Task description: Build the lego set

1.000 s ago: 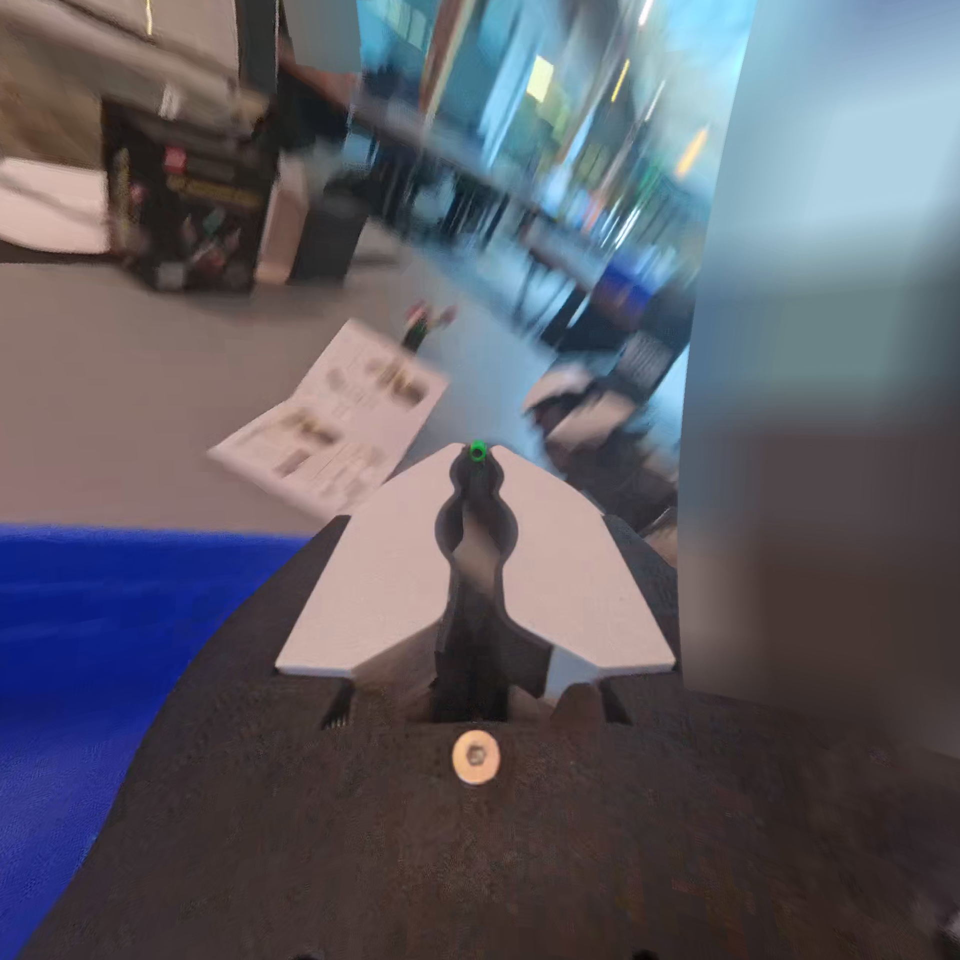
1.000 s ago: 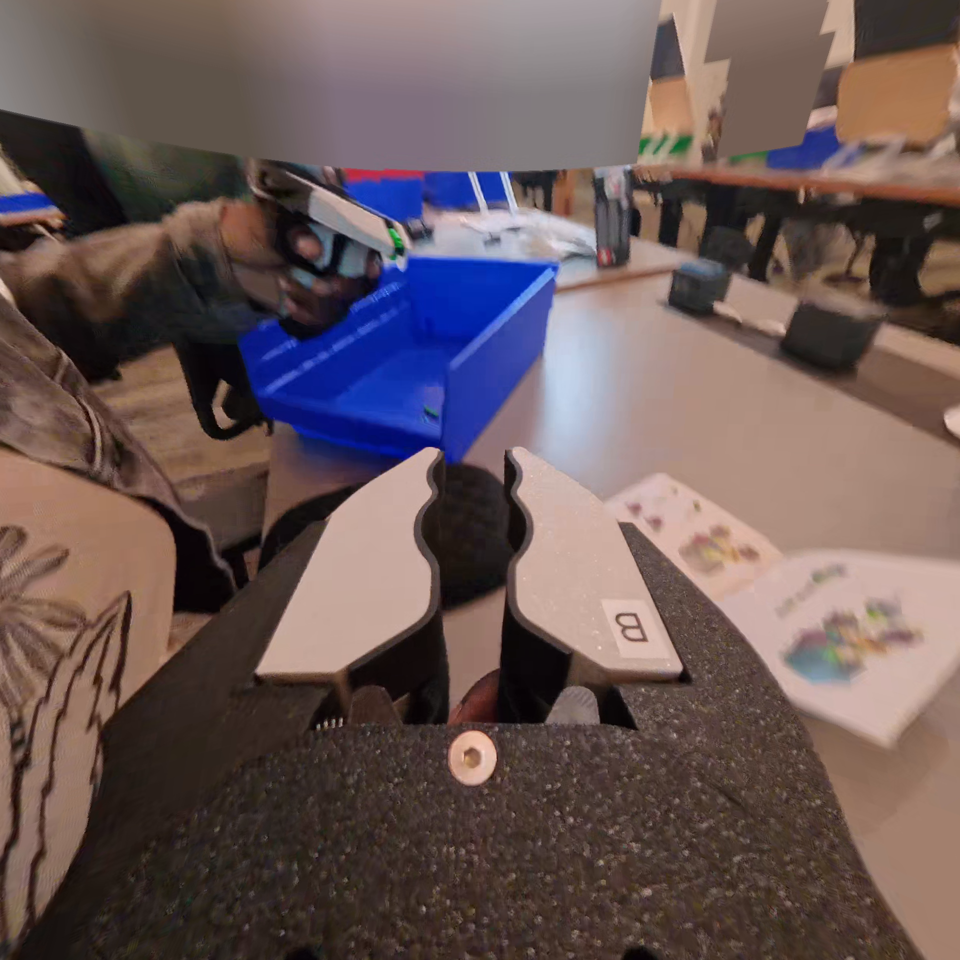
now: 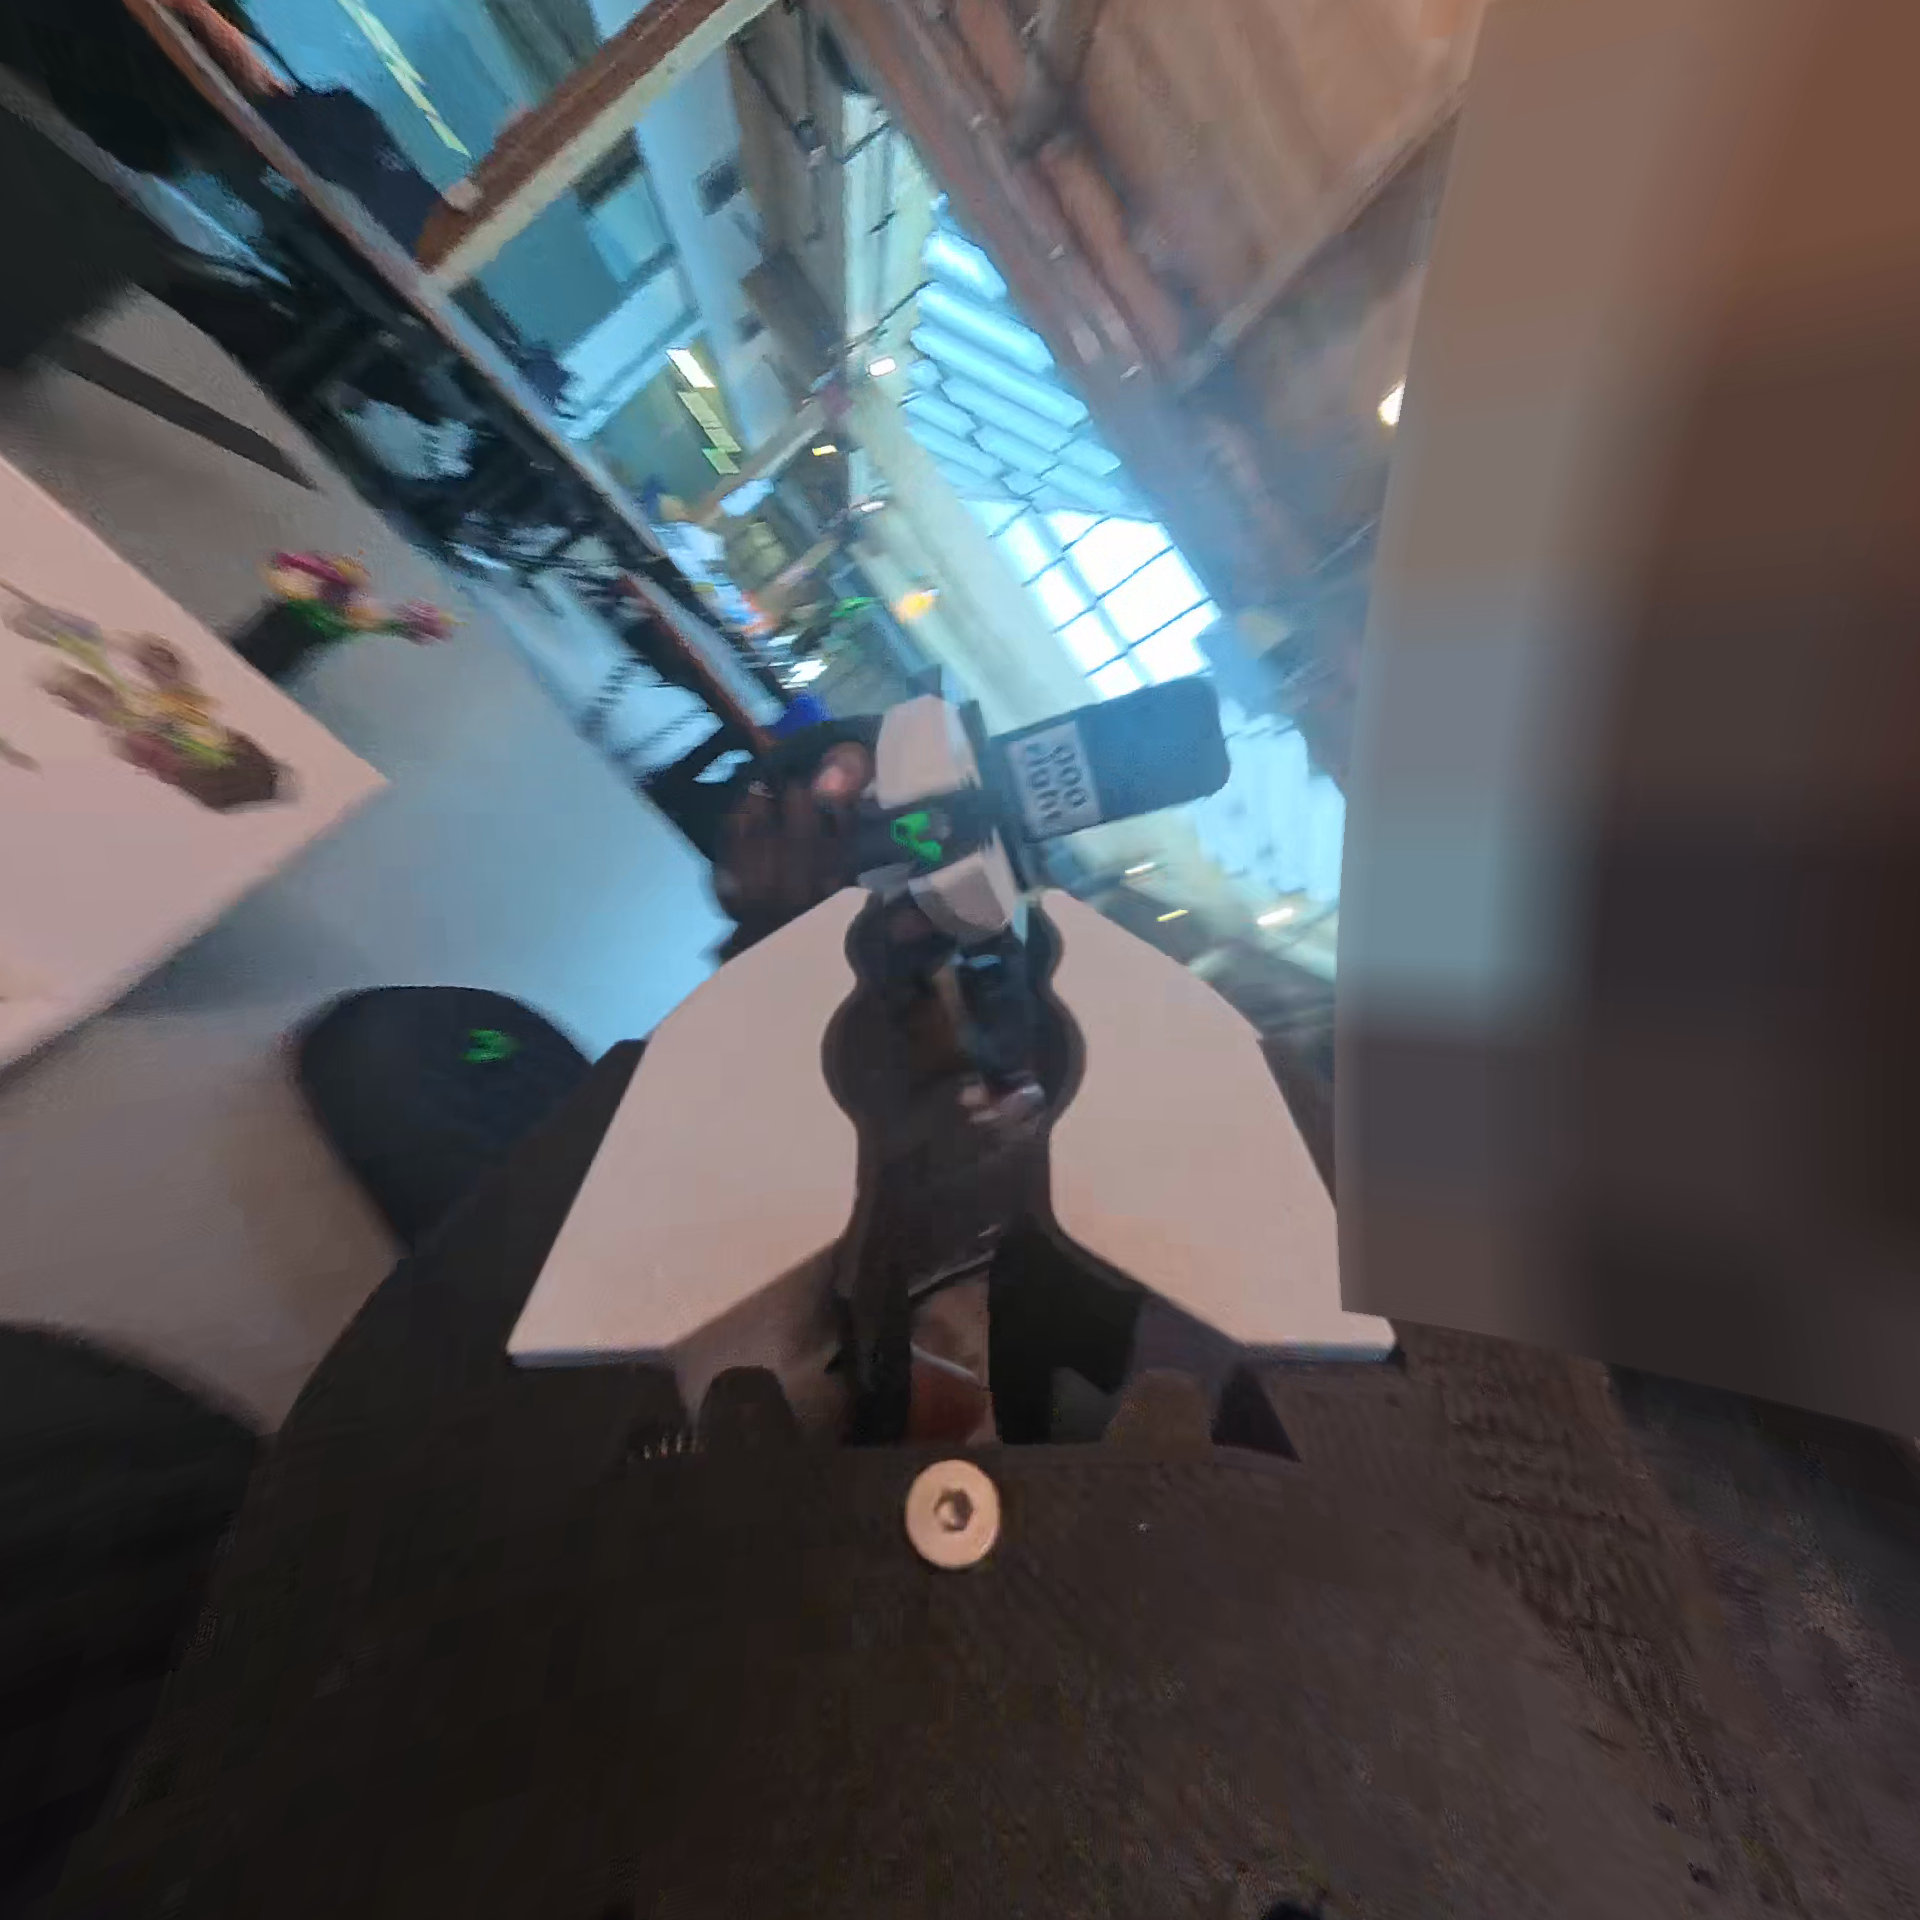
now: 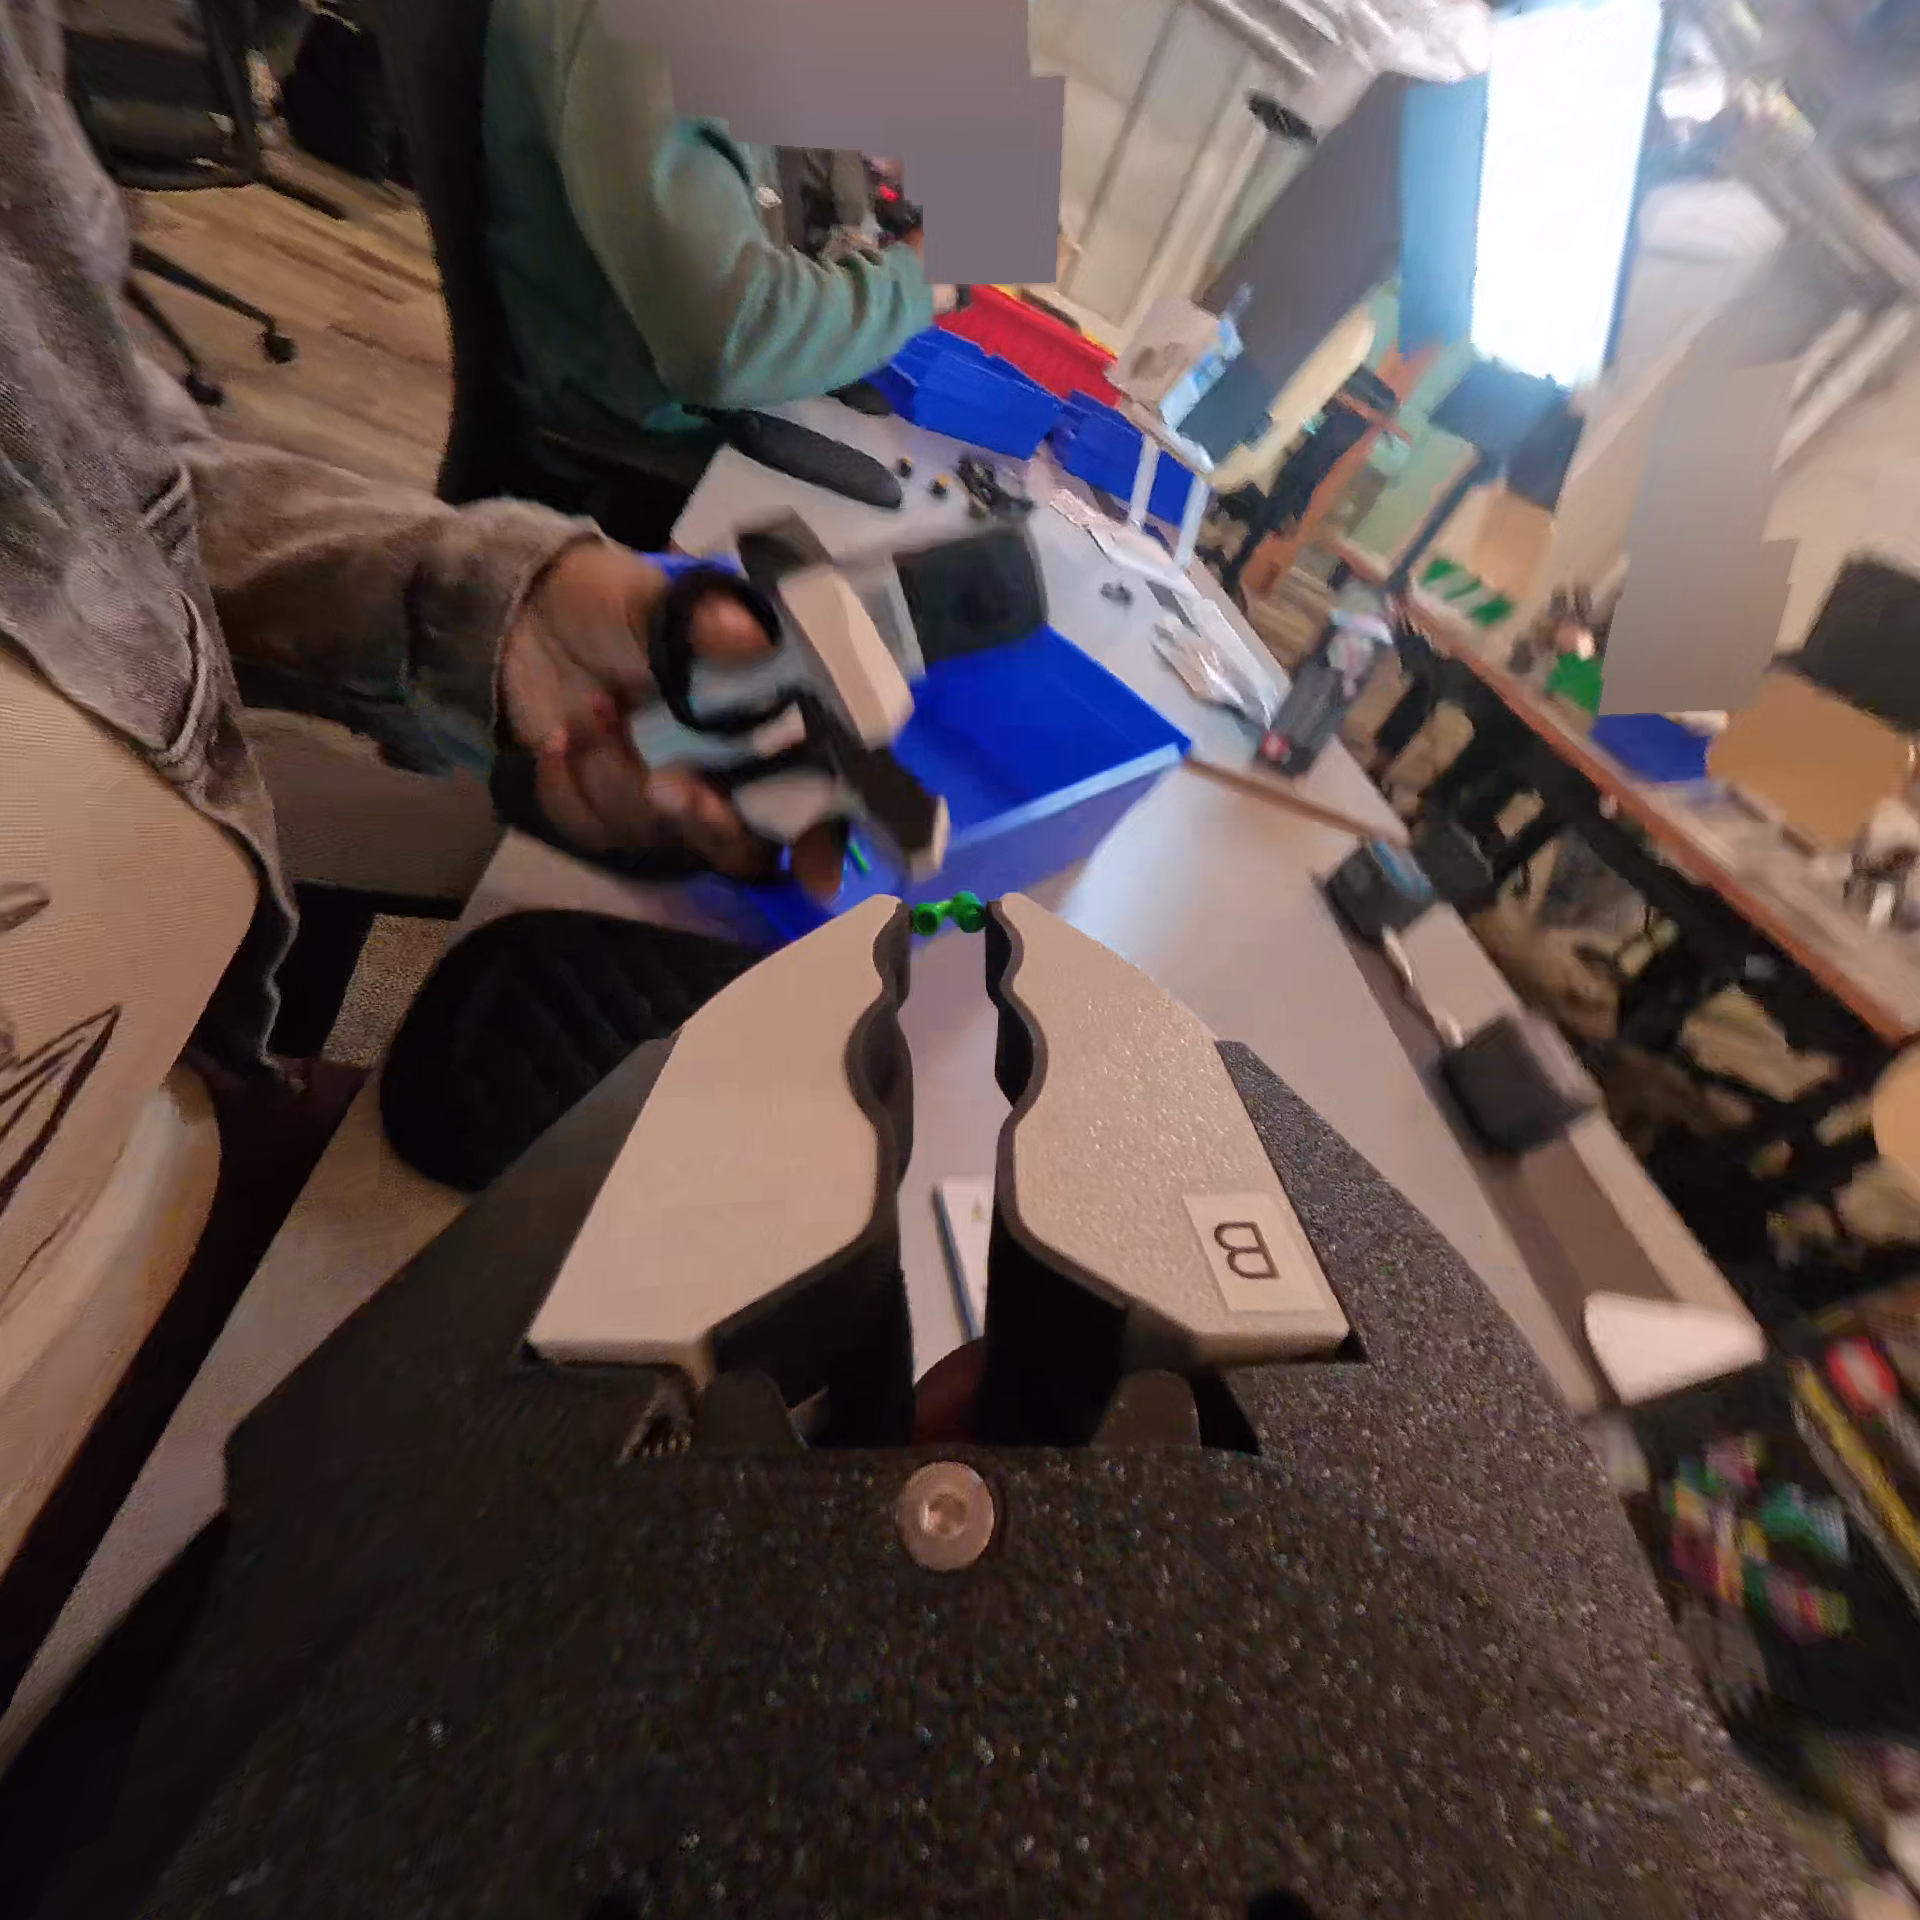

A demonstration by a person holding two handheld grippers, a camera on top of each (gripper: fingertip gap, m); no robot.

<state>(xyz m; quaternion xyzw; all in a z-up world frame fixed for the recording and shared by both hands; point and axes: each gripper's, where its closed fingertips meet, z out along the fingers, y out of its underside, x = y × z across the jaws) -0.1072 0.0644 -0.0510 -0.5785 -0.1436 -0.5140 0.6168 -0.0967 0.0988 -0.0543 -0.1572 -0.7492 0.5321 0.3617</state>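
Right gripper (image 4: 943, 920) held small green lego piece (image 4: 948, 915) clamped between jaw tips, above grey counter (image 4: 1195, 935). Left gripper (image 4: 920, 852) hovered just beyond piece, gripped by hand (image 4: 582, 717); its jaws narrowly apart, nothing visible between. Blue bin (image 4: 1023, 748) sat on counter beyond jaws. Instruction booklet (image 3: 135, 790) lay far left of left jaws.

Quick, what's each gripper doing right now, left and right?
Left gripper: open, holding nothing.
Right gripper: closed on a small green lego piece pinched at its tips.
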